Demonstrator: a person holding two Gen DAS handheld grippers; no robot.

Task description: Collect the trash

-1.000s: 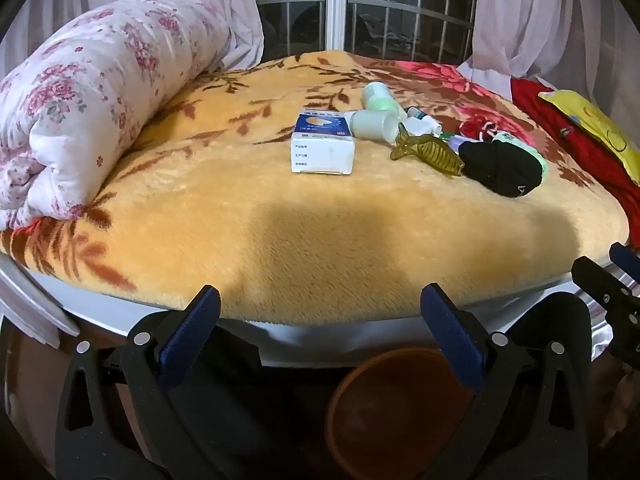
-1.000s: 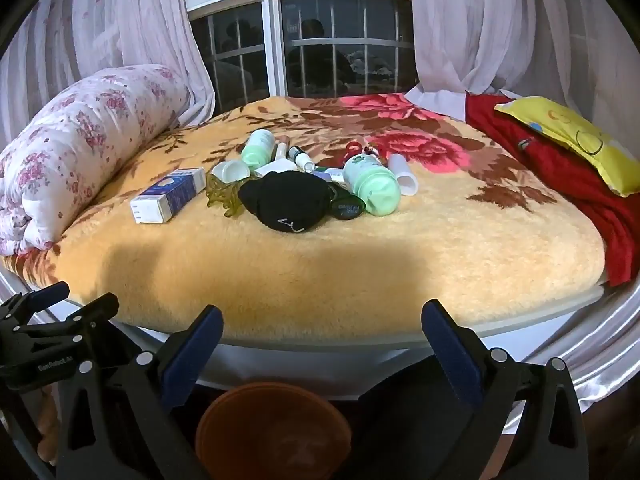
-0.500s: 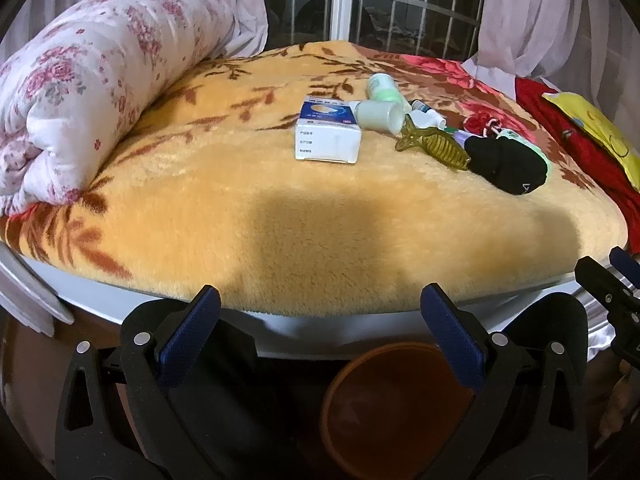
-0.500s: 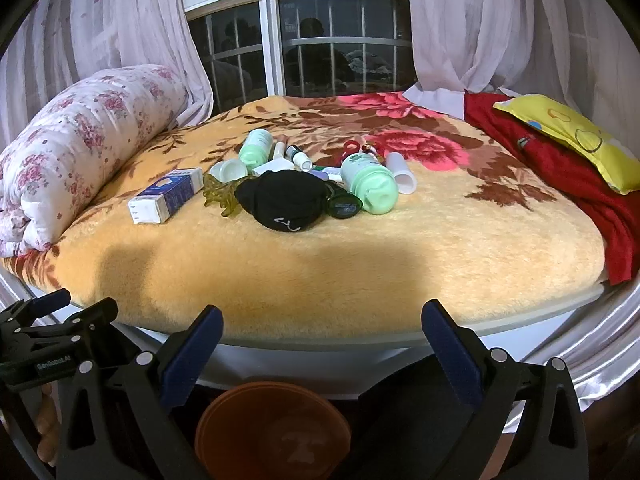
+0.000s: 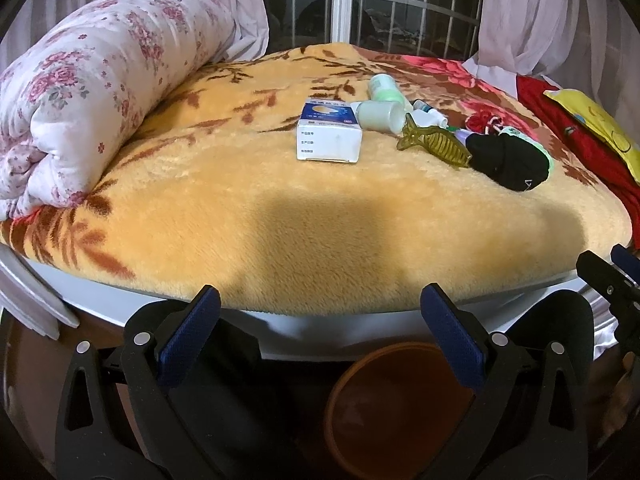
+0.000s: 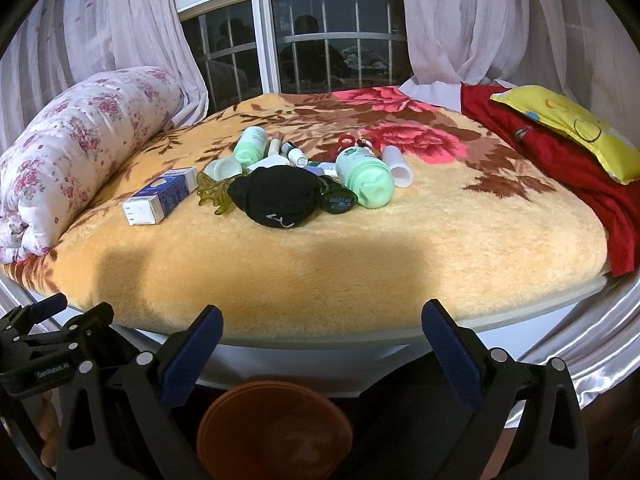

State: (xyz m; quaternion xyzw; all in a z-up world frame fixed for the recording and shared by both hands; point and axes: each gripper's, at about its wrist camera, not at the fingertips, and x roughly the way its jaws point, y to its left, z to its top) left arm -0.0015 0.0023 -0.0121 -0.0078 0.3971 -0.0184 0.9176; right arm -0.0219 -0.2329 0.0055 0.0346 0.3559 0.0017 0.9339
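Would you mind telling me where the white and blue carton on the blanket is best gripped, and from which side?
Grip the white and blue carton across its two long side faces, coming from its near white end with the left hand-held gripper. It lies flat, its left side is free, and only a white bottle crowds its far right corner.

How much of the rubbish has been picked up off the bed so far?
Seemingly none. The orange bin below the bed edge looks empty. Nothing is in hand: the left gripper and right gripper are both open, short of the blanket. Everything is left: the white-and-blue box, green bottle, black cloth and smaller bits around them.
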